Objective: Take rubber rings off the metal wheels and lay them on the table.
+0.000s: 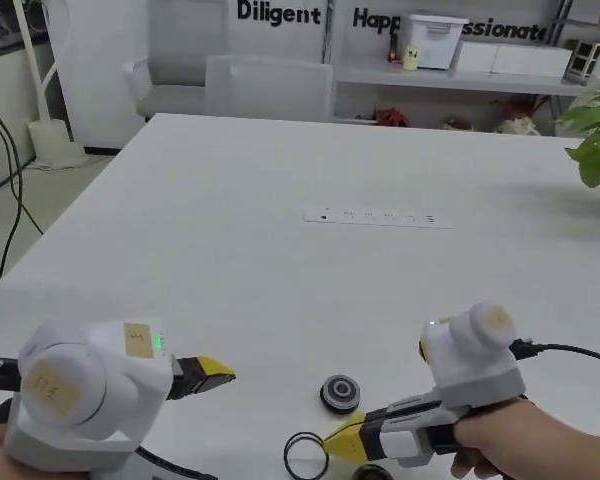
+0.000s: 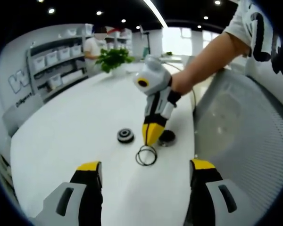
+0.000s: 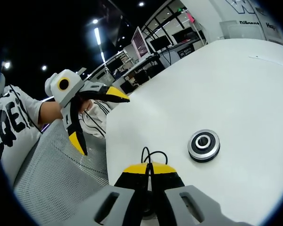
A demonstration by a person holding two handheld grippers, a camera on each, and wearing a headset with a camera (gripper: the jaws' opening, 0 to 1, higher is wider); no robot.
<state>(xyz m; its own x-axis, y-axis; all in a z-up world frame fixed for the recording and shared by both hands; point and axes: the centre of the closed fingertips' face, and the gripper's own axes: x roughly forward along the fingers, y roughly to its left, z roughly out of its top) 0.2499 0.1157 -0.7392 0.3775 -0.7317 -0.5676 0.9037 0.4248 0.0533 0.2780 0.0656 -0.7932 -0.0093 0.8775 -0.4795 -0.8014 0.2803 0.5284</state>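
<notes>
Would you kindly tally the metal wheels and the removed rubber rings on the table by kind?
Metal wheels: 2, one partly hidden by a gripper
Rubber rings: 2, seemingly overlapping
Total: 4

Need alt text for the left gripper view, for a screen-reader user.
The right gripper, in a person's hand, points shut yellow tips down at the edge of a black rubber ring lying on the white table, one wheel to its left, another just behind. The left gripper shows open jaws at the bottom.

Two metal wheels [image 1: 340, 392], one rubber ring [image 1: 305, 455]
</notes>
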